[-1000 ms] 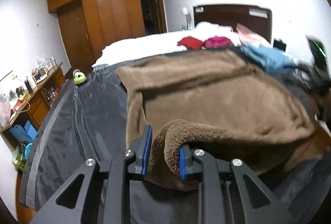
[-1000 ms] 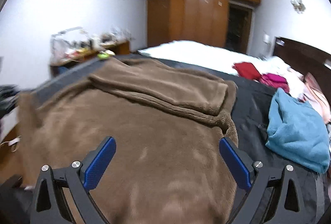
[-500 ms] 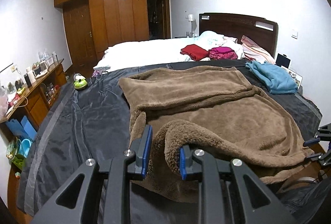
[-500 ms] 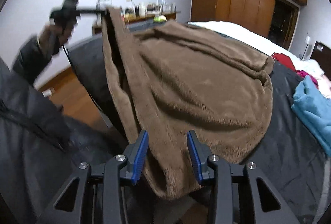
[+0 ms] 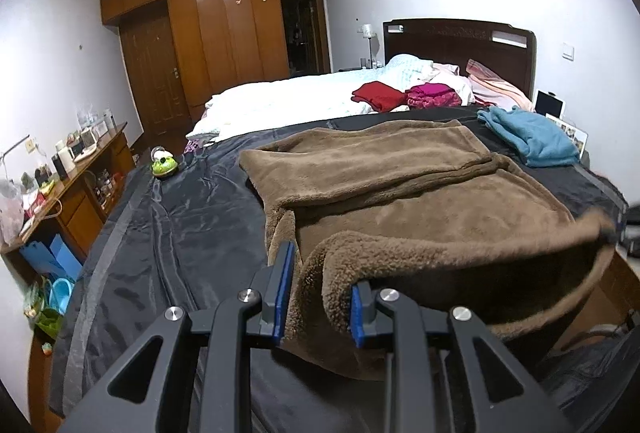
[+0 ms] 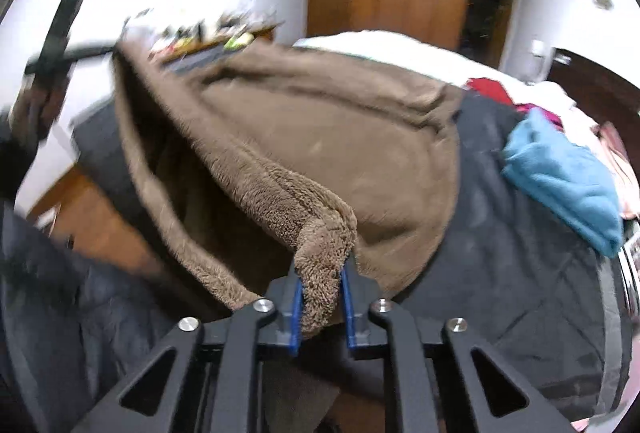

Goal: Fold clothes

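A brown fleece garment (image 5: 400,193) lies spread on the dark bed cover (image 5: 180,233), its far part folded over. My left gripper (image 5: 320,293) is shut on a thick roll of its near hem. My right gripper (image 6: 322,297) is shut on the other near corner of the brown fleece garment (image 6: 320,137) and holds it lifted above the bed edge. In the right wrist view the left gripper (image 6: 60,33) shows blurred at the far left, holding the hem up. The lifted edge hangs stretched between both grippers.
A blue garment (image 5: 528,137) lies at the bed's right side; it also shows in the right wrist view (image 6: 568,185). Red (image 5: 378,95) and magenta (image 5: 434,95) clothes lie on the white bedding. A green toy (image 5: 164,167) sits at the left. A cluttered desk (image 5: 72,173) stands by the left wall.
My right gripper has closed on the garment's near corner and raised it. The hem now stretches lifted between both grippers. My left gripper keeps its hold.
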The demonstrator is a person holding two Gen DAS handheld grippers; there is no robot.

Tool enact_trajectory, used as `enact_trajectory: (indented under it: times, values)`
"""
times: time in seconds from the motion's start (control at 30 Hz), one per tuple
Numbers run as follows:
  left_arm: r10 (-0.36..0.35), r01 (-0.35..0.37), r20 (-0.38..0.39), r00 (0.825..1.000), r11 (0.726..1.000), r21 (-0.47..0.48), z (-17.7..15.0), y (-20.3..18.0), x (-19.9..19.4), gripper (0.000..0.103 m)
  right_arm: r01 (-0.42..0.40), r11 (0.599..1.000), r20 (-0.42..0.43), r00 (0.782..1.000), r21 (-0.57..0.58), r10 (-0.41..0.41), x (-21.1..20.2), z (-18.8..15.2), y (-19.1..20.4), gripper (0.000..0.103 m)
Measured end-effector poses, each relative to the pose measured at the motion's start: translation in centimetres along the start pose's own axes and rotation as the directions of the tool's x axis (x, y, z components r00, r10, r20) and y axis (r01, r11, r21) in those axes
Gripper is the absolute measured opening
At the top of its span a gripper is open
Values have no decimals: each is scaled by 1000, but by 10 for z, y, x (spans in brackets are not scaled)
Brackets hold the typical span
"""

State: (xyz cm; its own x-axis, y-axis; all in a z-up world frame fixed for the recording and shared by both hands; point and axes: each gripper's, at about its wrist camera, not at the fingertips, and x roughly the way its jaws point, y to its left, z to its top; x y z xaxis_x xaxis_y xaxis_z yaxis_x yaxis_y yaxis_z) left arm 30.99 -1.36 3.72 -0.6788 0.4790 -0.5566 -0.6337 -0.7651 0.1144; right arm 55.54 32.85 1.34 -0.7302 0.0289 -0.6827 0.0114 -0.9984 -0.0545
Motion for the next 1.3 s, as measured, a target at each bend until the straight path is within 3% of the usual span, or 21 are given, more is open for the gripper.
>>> enact_trajectory:
  times: [0.17, 0.3, 0.43, 0.53, 0.7, 1.07, 1.17, 1.3]
  values:
    - [8, -9, 5, 1000, 998, 66, 5, -6, 1, 34, 132, 989, 152, 978, 66, -141, -18, 41, -18, 11]
    - [32, -35, 30, 999, 993, 116, 19, -6, 0, 47, 187, 971, 268, 937, 150, -222, -30, 80, -42, 11]
    - [65, -72, 61, 996, 990, 122, 41, 3, 1, 48, 218, 954, 328, 903, 205, -277, -23, 119, -60, 8]
    - [70, -79, 87, 994, 991, 105, 63, 11, 6, 48, 204, 953, 328, 905, 224, -271, -7, 147, -70, 8]
    - [85, -94, 92, 992, 991, 97, 92, 21, 31, 48, 264, 943, 286, 905, 201, -314, 29, 176, -78, 8]
    - [142, -144, 94, 985, 989, 19, 171, 56, 107, 47, 337, 913, 290, 872, 228, -394, 78, 257, -114, 8]
    - [176, -178, 72, 982, 984, 28, 189, 63, 140, 47, 343, 912, 269, 878, 227, -397, 101, 276, -123, 8]
    - [165, -165, 11, 986, 986, -2, 202, 76, 189, 47, 350, 907, 209, 893, 234, -398, 146, 294, -140, 8]
